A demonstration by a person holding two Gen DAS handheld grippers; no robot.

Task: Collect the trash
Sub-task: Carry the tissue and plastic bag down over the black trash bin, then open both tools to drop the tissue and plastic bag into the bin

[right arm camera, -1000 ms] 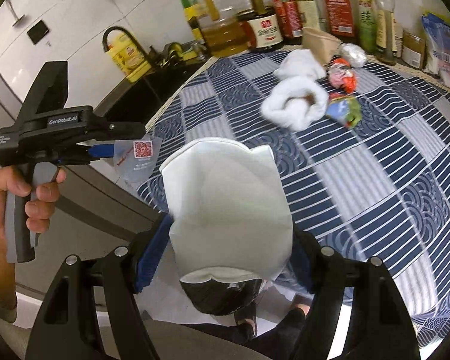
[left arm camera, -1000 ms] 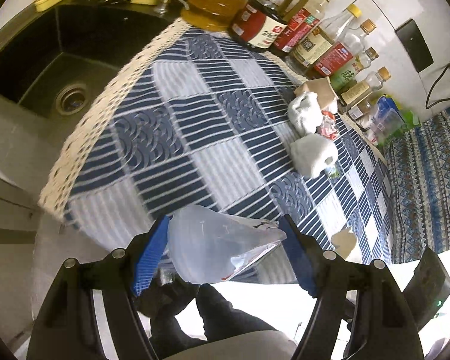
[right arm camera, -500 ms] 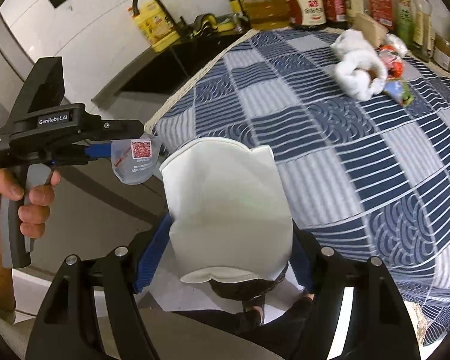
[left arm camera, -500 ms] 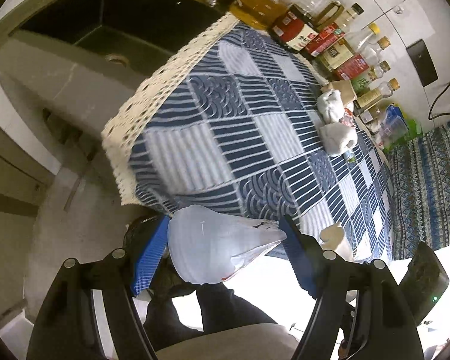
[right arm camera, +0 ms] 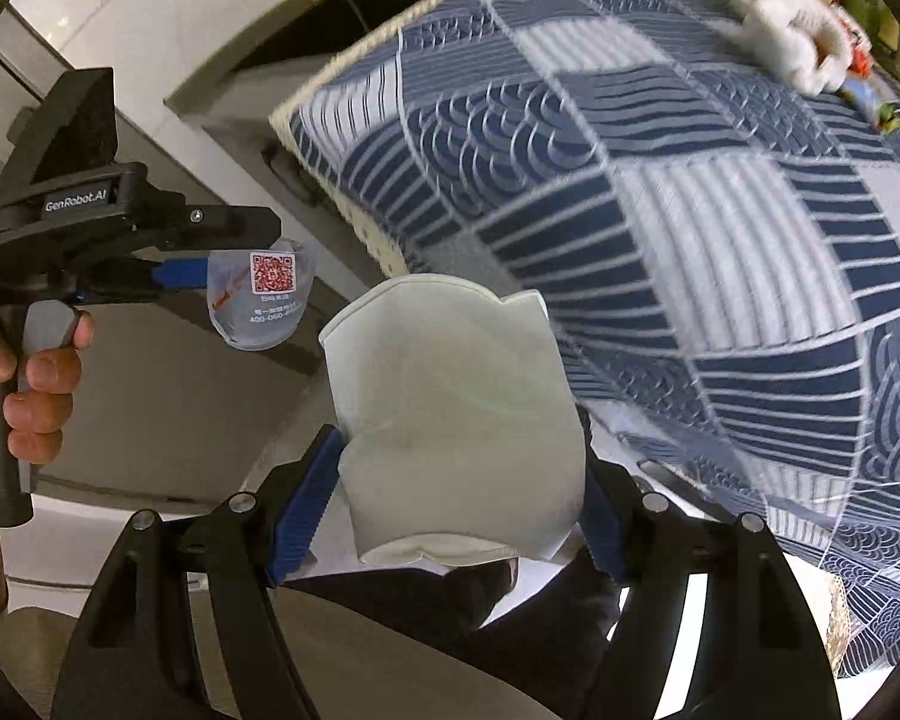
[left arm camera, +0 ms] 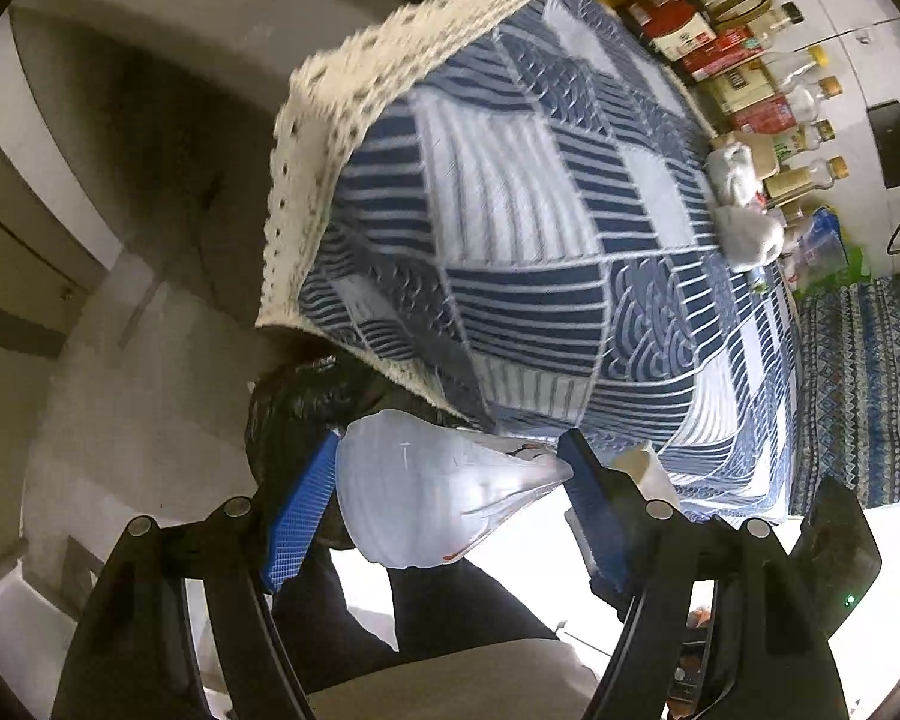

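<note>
- Evidently, the carrying step is in hand: both pieces of trash are held clear of the tablecloth [left arm camera: 510, 228] and poised below its edge.
- A crumpled clear plastic cup [left arm camera: 438, 498] is pinched between the blue pads of the left gripper [left arm camera: 450, 501], at the lower centre of the left wrist view; it also shows at the left of the right wrist view, with a red code label on it.
- A white paper cup [right arm camera: 456, 426], squashed, is clamped by the right gripper [right arm camera: 459, 480] at the centre of its own view.
- A black bin bag [left arm camera: 306, 408] is seen just under the cloth's fringe, behind the plastic cup (judged to be the drop point).
- Next, each cup would have to be brought over the bag's mouth and the jaws spread to let go.
- More trash is left: white crumpled tissues [right arm camera: 792, 48] and small wrappers lie at the upper right of the cloth.
- Bottles [left arm camera: 744, 78] line the far edge in the upper right; pale cabinet fronts and floor fill the left of both views.
</note>
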